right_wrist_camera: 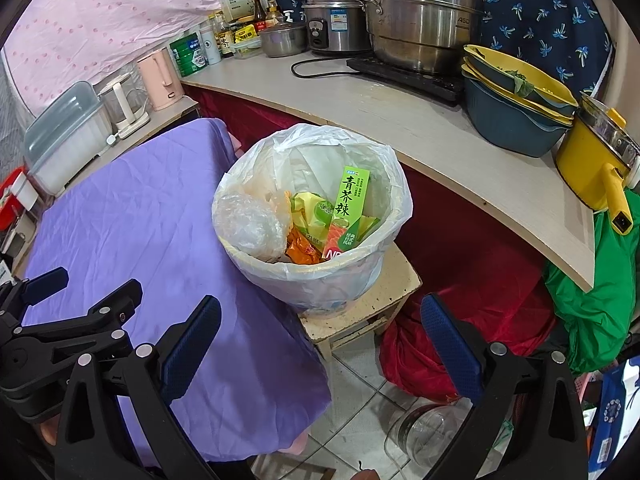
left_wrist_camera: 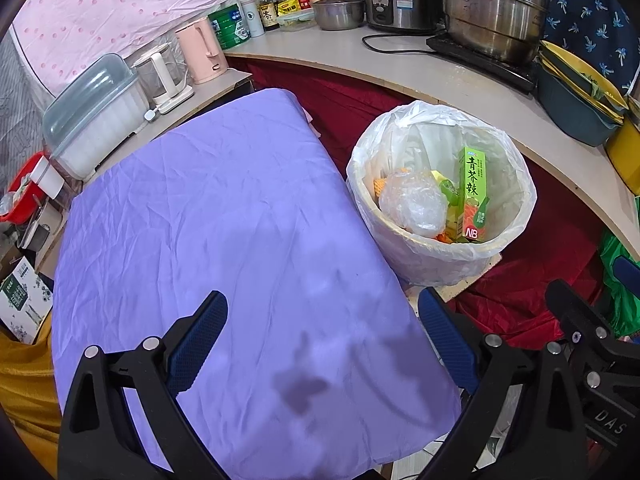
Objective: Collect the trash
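Observation:
A white-lined trash bin (left_wrist_camera: 420, 256) (right_wrist_camera: 320, 280) stands on a small stool (right_wrist_camera: 384, 296) beside the purple-covered table (left_wrist_camera: 208, 220) (right_wrist_camera: 132, 220). Inside lie a green carton (left_wrist_camera: 474, 192) (right_wrist_camera: 348, 208), a crumpled clear plastic bag (left_wrist_camera: 412, 204) (right_wrist_camera: 248, 224) and orange and yellow wrappers (right_wrist_camera: 304, 240). My left gripper (left_wrist_camera: 320, 344) is open and empty above the table's near edge. My right gripper (right_wrist_camera: 320, 344) is open and empty, short of the bin. The right gripper also shows at the left wrist view's right edge (left_wrist_camera: 592, 336), and the left gripper at the right wrist view's left edge (right_wrist_camera: 60, 312).
A curved counter (left_wrist_camera: 480, 80) (right_wrist_camera: 400, 120) behind the bin carries steel pots (right_wrist_camera: 420, 12), a rice cooker (left_wrist_camera: 396, 0), stacked bowls (right_wrist_camera: 520, 92) and a yellow pot (right_wrist_camera: 596, 160). Kettles (left_wrist_camera: 200, 52) and a plastic box (left_wrist_camera: 92, 108) stand left. Red cloth (right_wrist_camera: 472, 280), a green bag (right_wrist_camera: 600, 300) and a glass jar (right_wrist_camera: 432, 432) lie on the floor.

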A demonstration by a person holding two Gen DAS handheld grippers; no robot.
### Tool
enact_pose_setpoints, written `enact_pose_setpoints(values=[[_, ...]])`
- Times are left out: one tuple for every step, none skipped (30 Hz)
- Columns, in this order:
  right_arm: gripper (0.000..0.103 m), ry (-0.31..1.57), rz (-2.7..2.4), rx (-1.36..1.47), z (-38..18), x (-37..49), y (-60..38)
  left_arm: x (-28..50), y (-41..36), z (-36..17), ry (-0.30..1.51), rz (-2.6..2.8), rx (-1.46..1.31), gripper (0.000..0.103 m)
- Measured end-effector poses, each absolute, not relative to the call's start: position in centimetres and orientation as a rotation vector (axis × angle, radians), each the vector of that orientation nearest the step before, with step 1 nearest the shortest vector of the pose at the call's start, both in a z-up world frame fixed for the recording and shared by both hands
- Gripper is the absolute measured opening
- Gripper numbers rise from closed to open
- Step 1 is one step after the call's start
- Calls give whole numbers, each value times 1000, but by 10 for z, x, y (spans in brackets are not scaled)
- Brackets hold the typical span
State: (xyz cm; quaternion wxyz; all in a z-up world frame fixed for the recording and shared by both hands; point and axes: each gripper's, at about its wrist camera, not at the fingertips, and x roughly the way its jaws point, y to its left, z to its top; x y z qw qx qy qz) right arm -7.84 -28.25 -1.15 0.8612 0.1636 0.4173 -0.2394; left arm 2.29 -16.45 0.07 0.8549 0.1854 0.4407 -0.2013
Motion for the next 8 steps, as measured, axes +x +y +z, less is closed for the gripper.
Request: enact_pose_setpoints(values=[[96, 876, -503, 343, -12, -79, -282, 22, -165, 1, 925, -429, 392, 92], [96, 876, -502, 343, -11, -79, -283, 22, -165, 0, 926, -429, 395, 92], [96, 876, -503, 343, -11, -79, -283, 21, -165, 0, 926, -429, 394, 92], [96, 877, -503, 343, -11, -79, -283, 21, -165, 0, 926, -435, 391, 92], [96, 878, -504, 342, -12, -79, -282, 21, -165, -1, 930, -441, 391, 92], [96, 879, -504, 342, -11, -80, -282, 21, -166, -1, 933, -443, 391, 92], [96, 880, -503, 340, -12, -80, -282, 21, -166, -3, 937, -445, 392, 92], [96, 882, -503, 338, -12, -80, -282, 21, -166, -3, 937, -445, 393, 92]])
